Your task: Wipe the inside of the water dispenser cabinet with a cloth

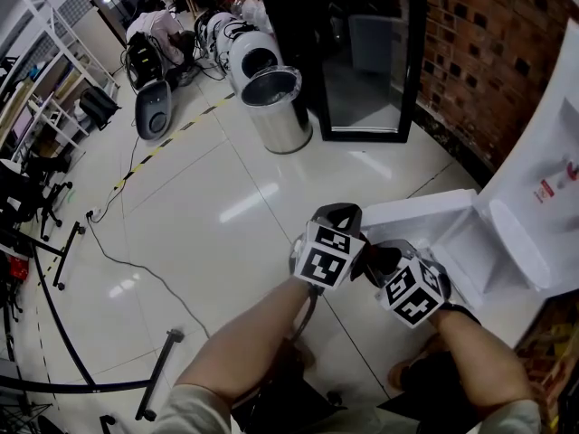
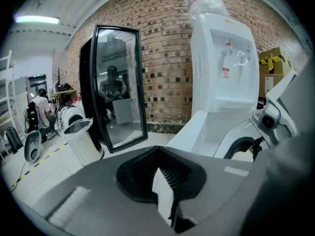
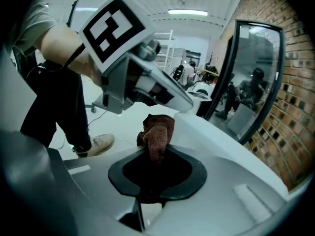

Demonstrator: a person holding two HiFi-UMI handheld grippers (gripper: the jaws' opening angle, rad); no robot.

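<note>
The white water dispenser (image 1: 543,179) stands at the right against the brick wall, and its lower cabinet door (image 1: 418,213) hangs open toward me. My right gripper (image 1: 384,262) is shut on a bunched brown cloth (image 3: 157,131), which sticks up from between its jaws. It is just in front of the open cabinet. My left gripper (image 1: 338,213) is close beside it on the left, shut with nothing in it (image 2: 165,181). The left gripper view shows the dispenser (image 2: 221,68) ahead and the open door (image 2: 204,127) below it. The right gripper view shows the left gripper's marker cube (image 3: 117,27) close above the cloth.
A tall black-framed mirror (image 1: 366,52) leans on the brick wall beside the dispenser, with a steel bin (image 1: 276,107) to its left. Cables (image 1: 136,260) and black stand legs (image 1: 158,373) lie on the glossy tile floor at the left. People work at the far back.
</note>
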